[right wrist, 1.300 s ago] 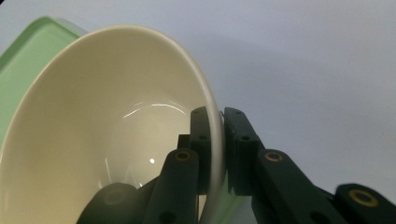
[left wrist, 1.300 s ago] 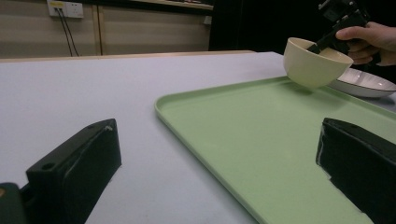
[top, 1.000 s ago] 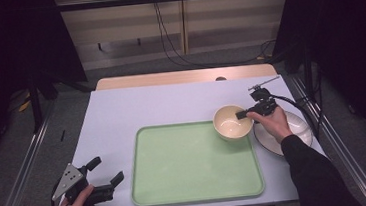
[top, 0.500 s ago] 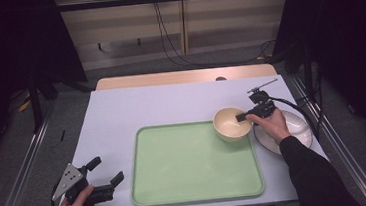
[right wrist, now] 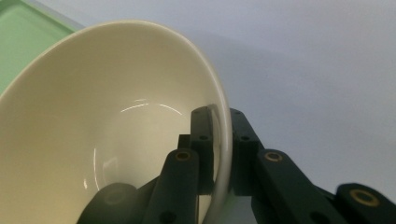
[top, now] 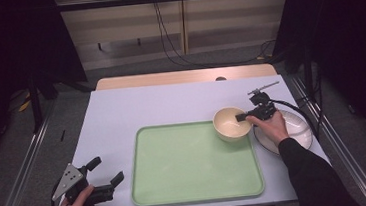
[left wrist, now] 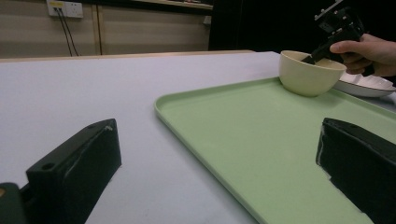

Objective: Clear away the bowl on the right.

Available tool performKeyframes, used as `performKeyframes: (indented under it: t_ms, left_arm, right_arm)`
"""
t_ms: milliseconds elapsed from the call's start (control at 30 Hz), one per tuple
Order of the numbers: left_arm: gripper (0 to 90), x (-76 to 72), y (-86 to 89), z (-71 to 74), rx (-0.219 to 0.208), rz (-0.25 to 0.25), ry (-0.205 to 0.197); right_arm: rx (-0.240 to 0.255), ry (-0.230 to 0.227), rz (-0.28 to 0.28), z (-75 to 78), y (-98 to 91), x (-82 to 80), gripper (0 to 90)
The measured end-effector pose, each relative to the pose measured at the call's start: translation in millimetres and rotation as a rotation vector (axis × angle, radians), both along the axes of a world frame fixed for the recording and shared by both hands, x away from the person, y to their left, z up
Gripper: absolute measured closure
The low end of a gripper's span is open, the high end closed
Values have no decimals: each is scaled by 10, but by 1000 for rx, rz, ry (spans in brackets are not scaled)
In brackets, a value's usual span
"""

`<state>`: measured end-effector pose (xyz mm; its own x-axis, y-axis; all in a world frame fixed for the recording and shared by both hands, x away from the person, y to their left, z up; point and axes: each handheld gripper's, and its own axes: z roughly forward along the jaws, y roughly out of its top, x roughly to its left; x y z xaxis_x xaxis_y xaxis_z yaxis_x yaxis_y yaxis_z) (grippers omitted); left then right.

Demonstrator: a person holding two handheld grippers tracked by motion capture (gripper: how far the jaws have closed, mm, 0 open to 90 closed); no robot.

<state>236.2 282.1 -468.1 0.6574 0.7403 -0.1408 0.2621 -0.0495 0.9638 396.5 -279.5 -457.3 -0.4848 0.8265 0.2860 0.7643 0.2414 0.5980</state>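
Left tool (top: 105,180) idle, jaws spread, empty, at near worktop (top: 171,104) corner, clear of tray (top: 193,182). Farther off, right tool (top: 245,116) pinches bowl (top: 230,124) rim, bowl over tray's far right corner, beside plate (top: 296,128), likely for placing

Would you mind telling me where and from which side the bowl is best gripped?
Grip the bowl by its thin rim, one jaw inside and one outside the wall. Its body looks too wide for the jaws, and it stands upright with the mouth open. Come from the plate side, where the right gripper pinches it that way; the tray makes the other side more awkward.
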Motion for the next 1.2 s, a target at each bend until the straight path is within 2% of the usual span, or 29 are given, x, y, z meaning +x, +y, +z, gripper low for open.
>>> performKeyframes:
  t_ms: [67, 133, 333, 367, 400, 433, 500, 533, 600, 633, 667, 733, 900, 967, 1067, 1200]
  left_arm:
    - [0, 0, 1, 0, 0, -1, 0]
    - [0, -2, 2, 0, 0, 0, 1]
    - [0, -1, 1, 0, -1, -1, 1]
    - [0, -1, 1, 0, -1, -1, 1]
    - [0, 0, 1, 0, -1, -1, 0]
    - [0, 0, 0, -1, -1, -1, 1]
    - [1, -1, -1, 0, -2, 0, 1]
    - [1, -1, -1, 0, -2, 0, 1]
    - [1, -2, 1, 0, -2, -1, 1]
    - [1, -2, 2, 0, -2, -1, 1]
    - [0, 0, 3, 0, -1, -2, -1]
    - [0, -1, 1, 0, -2, -2, 1]
    - [0, -2, 1, 1, -2, -1, 0]
    - [0, -1, -1, 0, -3, -3, 2]
    - [1, -2, 1, 1, -2, -1, 0]
    - [1, -3, 1, 2, -3, 0, -1]
  right_arm:
    - [-8, -11, 5, -5, 2, -7, 818]
    - [-19, -7, 3, -12, 4, -7, 747]
    - [-12, -63, 8, 0, -11, -20, 525]
    - [-8, -75, 13, -2, -17, -16, 480]
    - [-10, -88, 16, 3, -16, -16, 382]
    - [-10, -88, 16, 3, -16, -16, 382]
    - [2, -100, 18, 1, -15, -11, 231]
    - [2, -100, 18, 1, -15, -11, 231]
    - [7, -104, 23, -3, -6, -8, 52]
    - [8, -107, 24, -4, -6, -9, 38]
    - [6, -135, 33, -4, -8, -18, 48]
    - [18, -144, 33, 16, -14, -30, 33]
    - [39, -218, -30, 62, -39, -48, 30]
    - [22, -258, -42, 67, -31, -65, 16]
    - [-12, -288, -81, 59, -25, -93, 21]
    - [-28, -340, -99, 68, -25, -122, 30]
